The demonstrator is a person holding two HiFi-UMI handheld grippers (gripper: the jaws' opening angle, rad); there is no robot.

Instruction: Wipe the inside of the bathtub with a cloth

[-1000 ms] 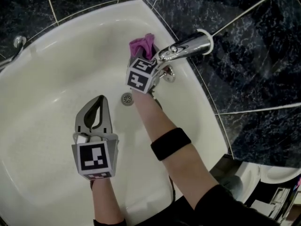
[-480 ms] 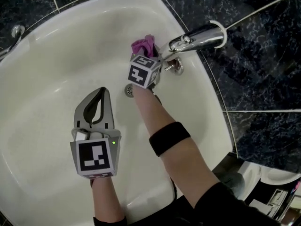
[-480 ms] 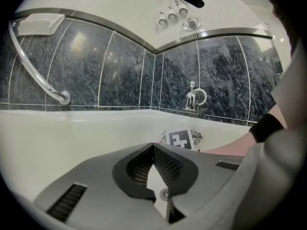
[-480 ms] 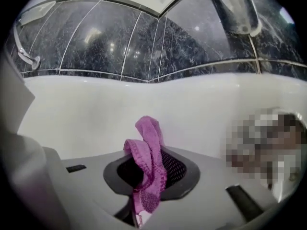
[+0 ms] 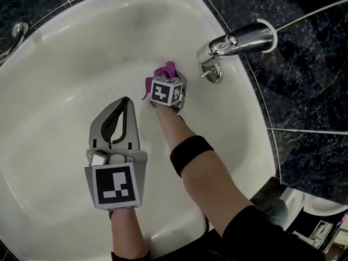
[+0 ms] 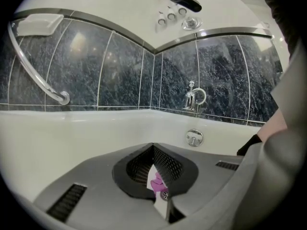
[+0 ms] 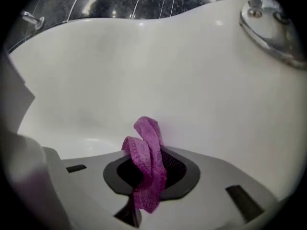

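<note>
Right hand-held gripper (image 7: 152, 150) clamped the purple cloth (image 7: 144, 164) inside the bathtub (image 5: 65, 75) (near the tap (image 5: 242, 39)); left hand-held gripper (image 6: 153, 150) sat closed, empty.

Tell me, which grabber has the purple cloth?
The right gripper, nearer the tap, has the purple cloth pinched in its jaws. The left gripper, farther from the tap, is shut on nothing.
</note>
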